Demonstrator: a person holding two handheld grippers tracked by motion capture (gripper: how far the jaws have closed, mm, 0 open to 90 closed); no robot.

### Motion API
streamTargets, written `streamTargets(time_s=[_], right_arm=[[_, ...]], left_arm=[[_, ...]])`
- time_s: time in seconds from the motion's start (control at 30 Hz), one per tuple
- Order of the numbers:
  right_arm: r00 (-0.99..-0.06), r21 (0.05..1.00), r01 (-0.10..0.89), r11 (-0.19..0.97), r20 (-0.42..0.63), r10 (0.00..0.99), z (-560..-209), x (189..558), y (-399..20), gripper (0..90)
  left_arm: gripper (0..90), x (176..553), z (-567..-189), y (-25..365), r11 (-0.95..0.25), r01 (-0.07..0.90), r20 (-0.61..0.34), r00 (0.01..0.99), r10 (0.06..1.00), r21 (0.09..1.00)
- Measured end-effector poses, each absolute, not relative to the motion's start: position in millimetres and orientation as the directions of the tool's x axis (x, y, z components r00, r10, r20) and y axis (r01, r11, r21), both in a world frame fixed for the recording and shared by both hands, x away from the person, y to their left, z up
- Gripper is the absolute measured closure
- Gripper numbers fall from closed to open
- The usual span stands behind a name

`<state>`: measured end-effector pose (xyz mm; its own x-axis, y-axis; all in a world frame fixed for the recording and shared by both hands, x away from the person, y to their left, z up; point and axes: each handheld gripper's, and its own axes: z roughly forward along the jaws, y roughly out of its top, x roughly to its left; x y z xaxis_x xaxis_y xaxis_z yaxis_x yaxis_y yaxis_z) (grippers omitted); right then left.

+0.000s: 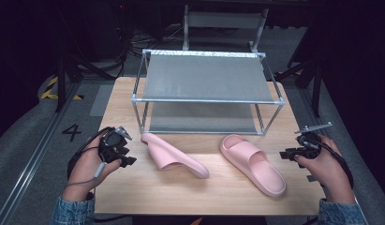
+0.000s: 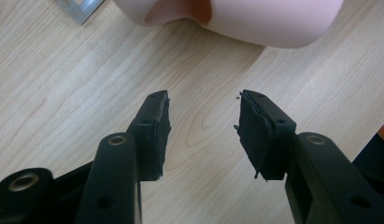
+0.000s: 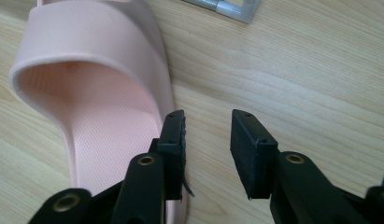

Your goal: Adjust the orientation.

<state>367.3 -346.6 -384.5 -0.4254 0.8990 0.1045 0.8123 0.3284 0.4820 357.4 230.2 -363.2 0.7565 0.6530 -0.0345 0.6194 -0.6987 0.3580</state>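
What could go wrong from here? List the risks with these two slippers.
1. The left slipper lies tipped on its side, so the open left tongs may pinch its curved edge and let it slip.
2. The right tongs straddle bare table beside the right slipper; closing now might only graze its rim.
3. The rack stands close behind; a lifted slipper could knock its frame.

A two-tier rack (image 1: 206, 77) stands at the back of the surface (image 1: 218, 192). In front of it lie two slippers: the left slipper (image 1: 173, 157) on its side, the right slipper (image 1: 253, 164) sole down. The left gripper (image 1: 127, 157) sits left of them, the right gripper (image 1: 286, 154) to their right.
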Motion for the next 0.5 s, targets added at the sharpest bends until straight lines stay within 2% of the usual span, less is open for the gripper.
streamTargets(time_s=[0.37, 0.5], right_arm=[[-0.416, 0.490, 0.806, 0.333, 0.070, 0.907, -385, 362, -351, 66.0], [-0.421, 0.481, 0.810, 0.336, 0.077, 0.904, -389, 360, -348, 65.4]], left_arm=[[62.3, 361, -359, 208, -0.686, 0.601, -0.095, 0.776, 0.623, 0.411], [67.8, 363, -358, 202, -0.690, 0.594, -0.091, 0.781, 0.618, 0.413]])
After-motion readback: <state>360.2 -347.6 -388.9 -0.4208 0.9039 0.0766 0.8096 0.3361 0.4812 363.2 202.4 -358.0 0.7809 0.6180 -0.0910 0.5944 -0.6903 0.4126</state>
